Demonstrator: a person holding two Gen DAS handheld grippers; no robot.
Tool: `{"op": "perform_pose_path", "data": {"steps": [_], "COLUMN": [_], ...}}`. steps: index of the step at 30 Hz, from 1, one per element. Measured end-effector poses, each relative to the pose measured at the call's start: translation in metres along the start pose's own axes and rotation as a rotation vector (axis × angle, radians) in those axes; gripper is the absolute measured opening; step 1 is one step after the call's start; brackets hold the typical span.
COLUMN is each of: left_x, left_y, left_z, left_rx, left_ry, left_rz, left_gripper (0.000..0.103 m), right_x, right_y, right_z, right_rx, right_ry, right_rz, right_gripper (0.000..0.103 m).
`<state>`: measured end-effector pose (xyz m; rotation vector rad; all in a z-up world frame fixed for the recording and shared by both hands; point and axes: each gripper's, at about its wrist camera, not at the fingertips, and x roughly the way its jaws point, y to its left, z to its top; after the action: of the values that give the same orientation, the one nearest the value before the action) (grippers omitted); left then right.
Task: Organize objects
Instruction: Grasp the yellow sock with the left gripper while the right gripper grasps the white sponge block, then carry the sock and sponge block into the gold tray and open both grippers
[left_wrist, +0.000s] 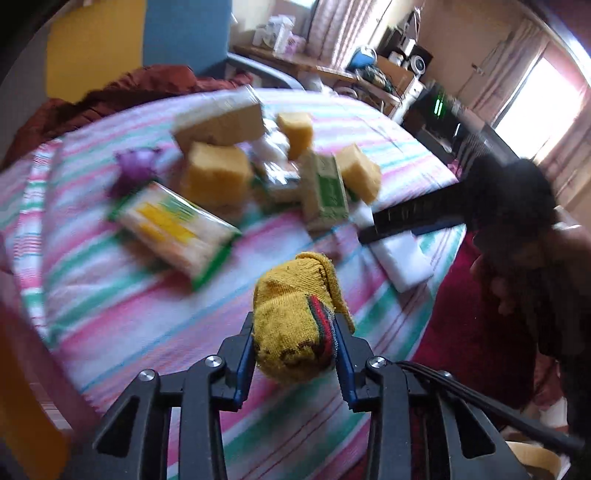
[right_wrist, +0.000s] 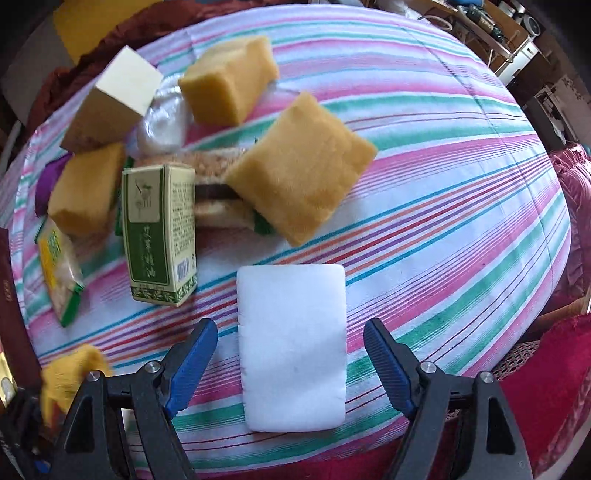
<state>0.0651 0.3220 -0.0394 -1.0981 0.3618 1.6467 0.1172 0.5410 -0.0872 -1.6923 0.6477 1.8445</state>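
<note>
Our left tool (left_wrist: 295, 354) is clamped on a rolled yellow sock (left_wrist: 299, 325) with red and green bands, the bundle pinched between the two blue pads and held above the near part of the striped cloth (left_wrist: 110, 295) that covers the surface. The left view is blurred, so finer detail of the pile beyond it is hard to read.

Our right tool (right_wrist: 290, 360) stands wide, its blue fingers (right_wrist: 192, 365) on either side of a white rectangular pad (right_wrist: 291, 347) that lies flat on the cloth near the front edge; neither finger touches it.

Behind the pad sits a loose heap. A green-and-cream carton (right_wrist: 159, 236) lies at the heap's front, just left of the pad. A large yellow sponge (right_wrist: 299, 170) rests tilted on a flat brown-edged packet (right_wrist: 214, 192). Two more yellow sponges (right_wrist: 229, 85) lie farther back and to the left, near a tan block with a pale top (right_wrist: 110, 107). A clear snack bag with green trim (right_wrist: 61, 273) lies at the far left.
</note>
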Motion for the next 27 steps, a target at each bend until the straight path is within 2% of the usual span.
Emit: {"op": "perform_pose_path", "data": {"steps": [2, 4, 7, 12, 16, 18, 22, 27], "left_x": [-0.021, -0.042, -0.073, -0.137, -0.162, -0.176, -0.19, -0.201], "left_y": [0.012, 0.031, 0.054, 0.104, 0.139, 0.155, 0.175, 0.198], "left_z": [0.003, 0.007, 0.016, 0.009, -0.014, -0.036, -0.081, -0.126], "left_rx": [0.001, -0.007, -0.049, -0.141, -0.249, -0.32, -0.444, -0.569], "left_ry": [-0.043, -0.093, -0.167, -0.285, -0.314, -0.327, -0.327, -0.316], "left_rz": [0.021, 0.048, 0.086, 0.197, 0.252, 0.278, 0.326, 0.377], "left_gripper": [0.038, 0.038, 0.038, 0.038, 0.038, 0.038, 0.038, 0.038], "right_x": [0.007, 0.005, -0.001, -0.027, -0.051, -0.064, -0.089, -0.101], "right_y": [0.005, 0.01, 0.012, 0.028, 0.048, 0.067, 0.121, 0.192], "right_z": [-0.001, -0.004, -0.011, -0.047, -0.066, -0.075, -0.065, -0.076], "right_rx": [-0.038, -0.068, -0.084, -0.171, -0.248, -0.299, -0.388, -0.541], "right_ry": [0.039, 0.024, -0.005, -0.09, -0.165, -0.207, -0.268, -0.302], "right_rz": [0.001, -0.002, 0.017, 0.174, 0.243, 0.274, 0.354, 0.452], "right_gripper": [0.069, 0.058, 0.057, 0.057, 0.057, 0.057, 0.057, 0.058]}}
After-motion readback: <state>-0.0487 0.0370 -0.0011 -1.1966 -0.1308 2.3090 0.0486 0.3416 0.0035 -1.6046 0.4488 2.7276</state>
